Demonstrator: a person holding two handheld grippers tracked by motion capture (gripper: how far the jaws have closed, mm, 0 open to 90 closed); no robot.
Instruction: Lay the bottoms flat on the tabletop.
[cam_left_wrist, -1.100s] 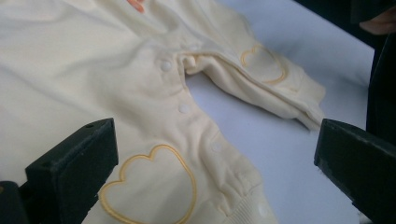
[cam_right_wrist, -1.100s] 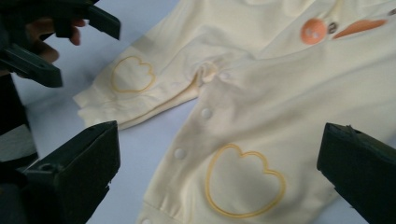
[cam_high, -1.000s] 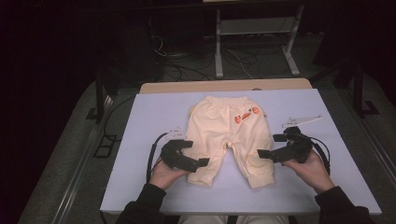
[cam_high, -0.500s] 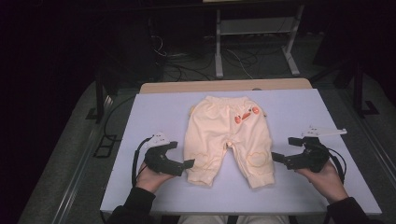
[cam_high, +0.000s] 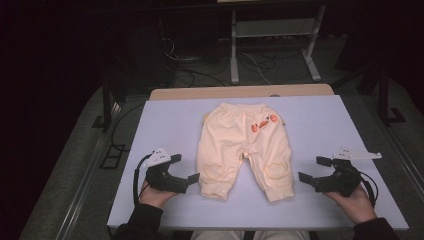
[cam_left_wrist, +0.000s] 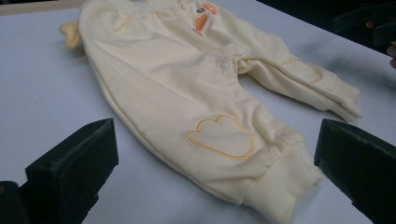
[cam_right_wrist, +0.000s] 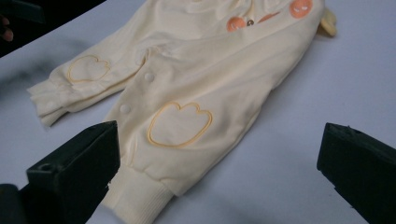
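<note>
Small cream baby trousers (cam_high: 243, 147) lie flat in the middle of the pale table (cam_high: 320, 120), waistband far, leg cuffs near, with orange decorations by the waist and an outlined patch on each knee. My left gripper (cam_high: 184, 169) rests on the table just left of the left leg cuff, open and empty. My right gripper (cam_high: 314, 170) sits right of the right leg, a short gap away, also open and empty. The left gripper view looks at the left leg (cam_left_wrist: 219, 135) between the wide jaws. The right gripper view looks at the right leg (cam_right_wrist: 180, 123) the same way.
A wooden strip (cam_high: 240, 92) edges the table's far side. Beyond it are a metal shelf frame (cam_high: 272, 37) and cables on the dark floor. Bare table surface lies on both sides of the trousers.
Both grippers have drawn outward and away from the leg cuffs, left going left, right going right. The trousers stay flat where they were.
</note>
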